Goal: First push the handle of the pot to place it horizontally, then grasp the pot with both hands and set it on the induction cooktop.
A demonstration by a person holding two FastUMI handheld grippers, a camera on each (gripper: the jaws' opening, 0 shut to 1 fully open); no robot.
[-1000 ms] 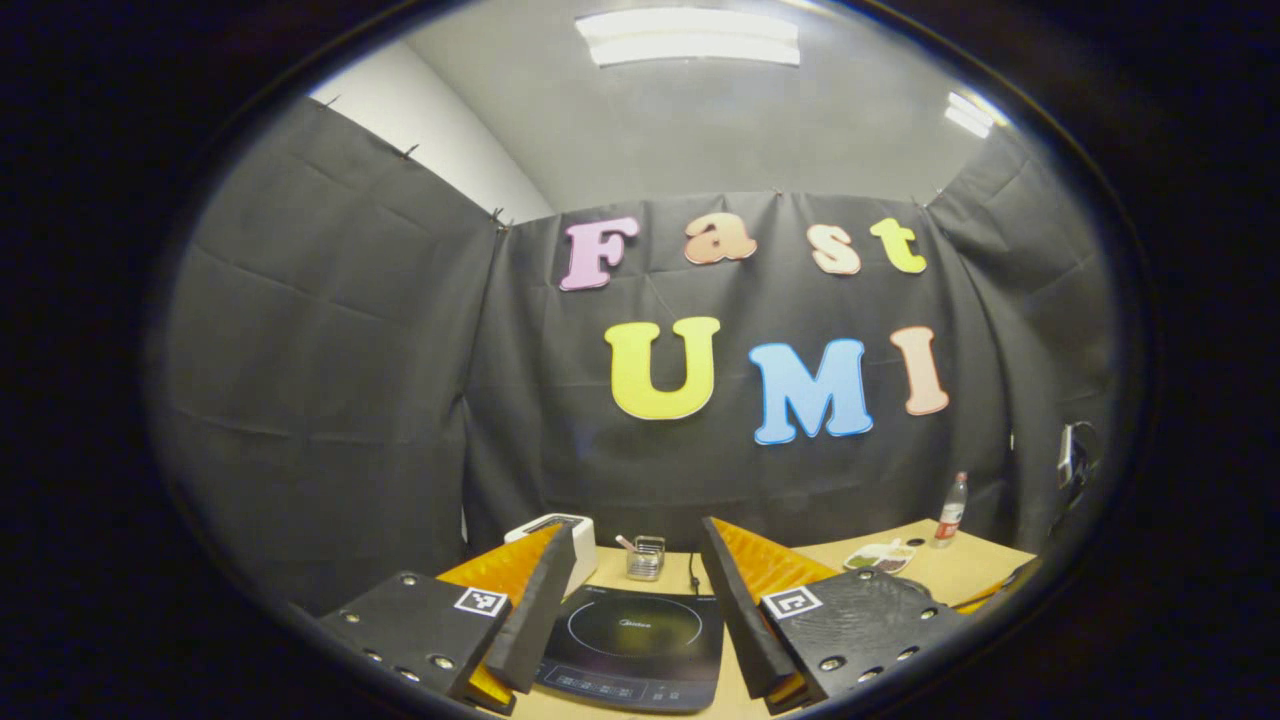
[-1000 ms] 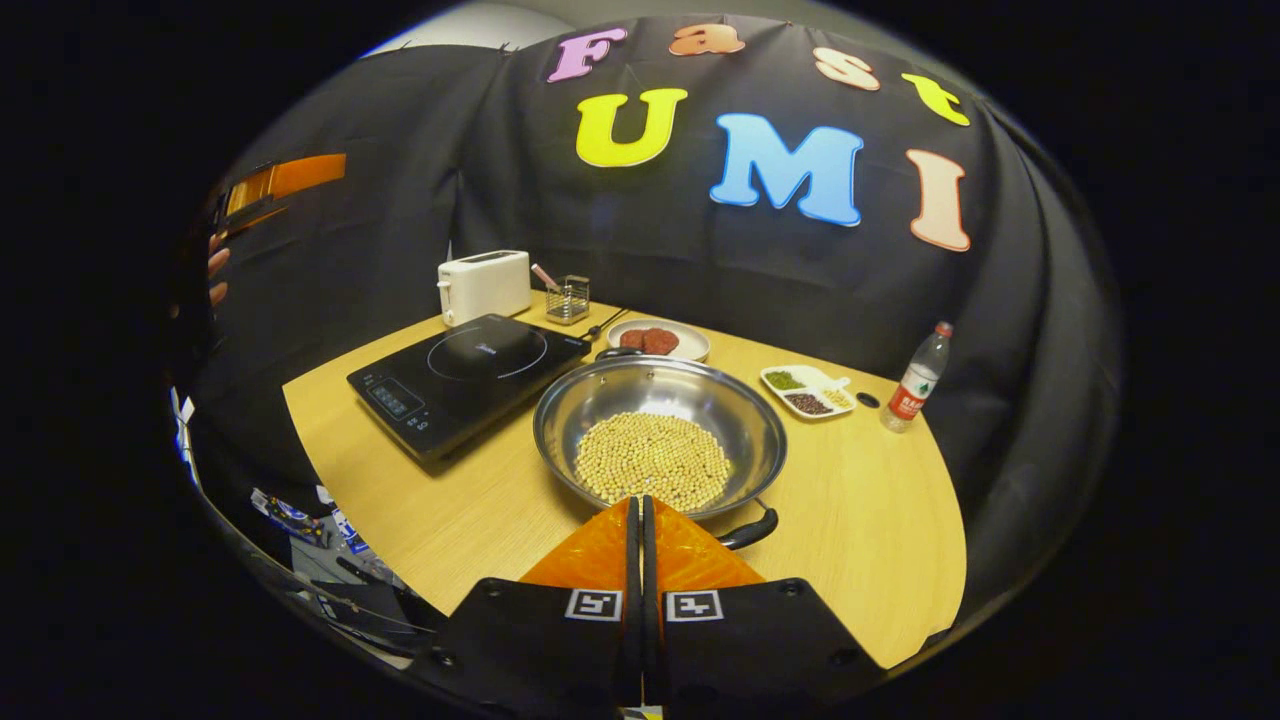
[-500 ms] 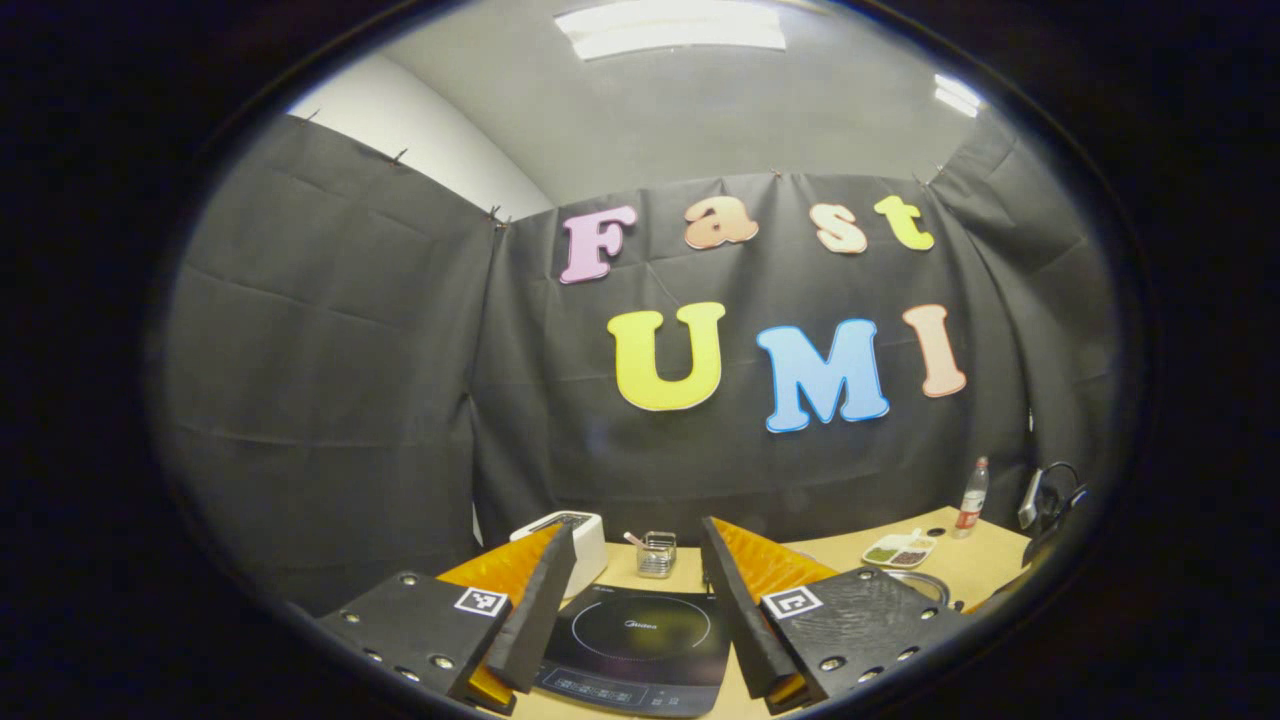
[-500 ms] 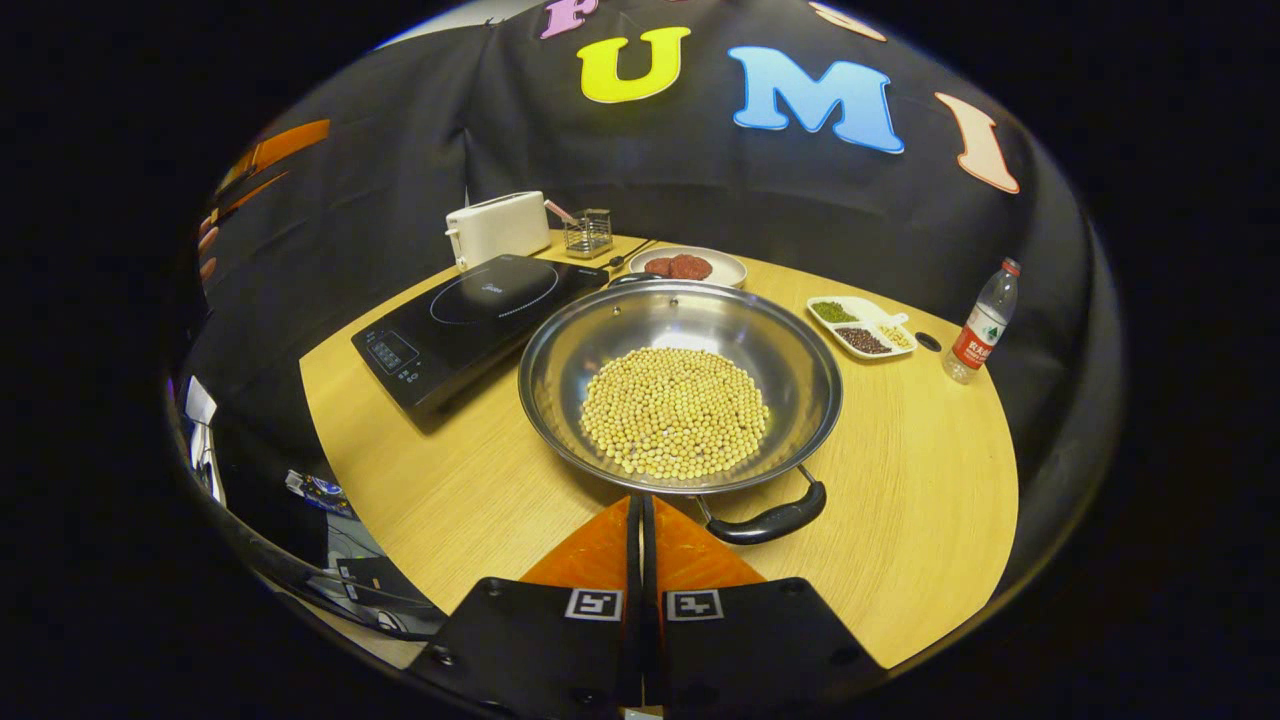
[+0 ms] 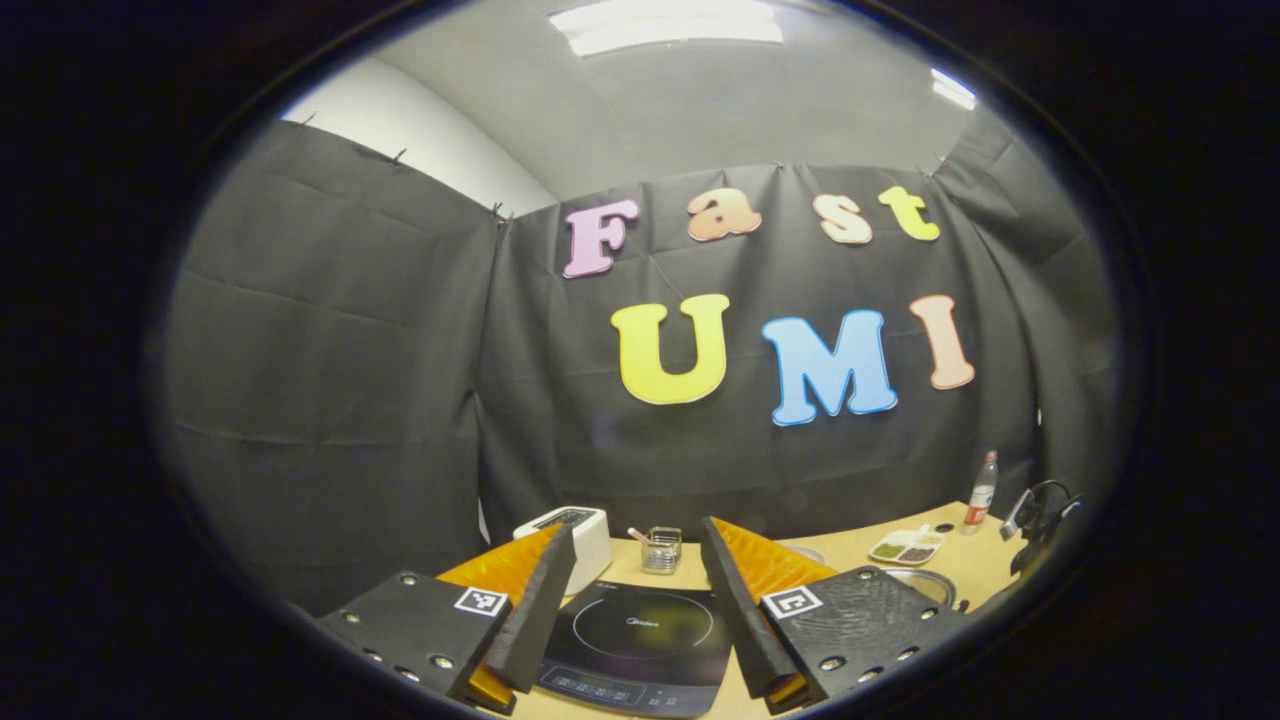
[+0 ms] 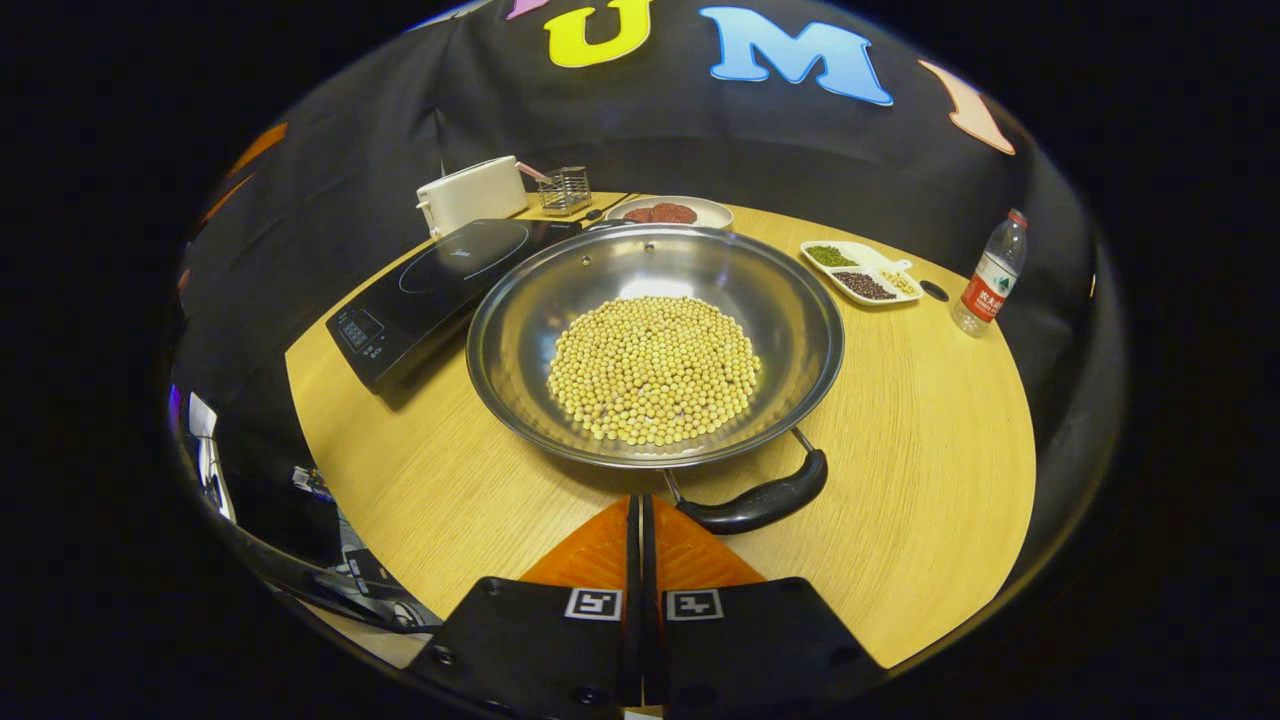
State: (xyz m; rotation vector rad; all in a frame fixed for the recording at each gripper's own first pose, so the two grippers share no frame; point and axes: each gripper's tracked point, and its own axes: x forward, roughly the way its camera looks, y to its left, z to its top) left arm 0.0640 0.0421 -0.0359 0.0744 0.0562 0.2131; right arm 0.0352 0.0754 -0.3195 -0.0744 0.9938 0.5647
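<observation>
Right claw [image 6: 640, 515]: fingers pressed together, holding nothing, just short of near handle [image 6: 757, 503].
Left claw [image 5: 632, 590]: spread wide, empty, above induction cooktop [image 5: 640, 640].
Pot [image 6: 655, 340]: on tabletop [image 6: 900, 480] beside cooktop, beans [image 6: 655, 368] loose inside.
Risk: hard or off-centre push slides pot, spilling beans.

The left gripper [image 5: 635, 545] sits at the bottom of the left gripper view, level, its two orange-faced fingers [image 5: 745, 600] spread wide apart with nothing between them. The right gripper [image 6: 637, 510] rises from the bottom centre of the right gripper view, tilted downward, its fingers [image 6: 600, 550] pressed flat together along their whole length, forming one orange wedge that holds nothing.
</observation>
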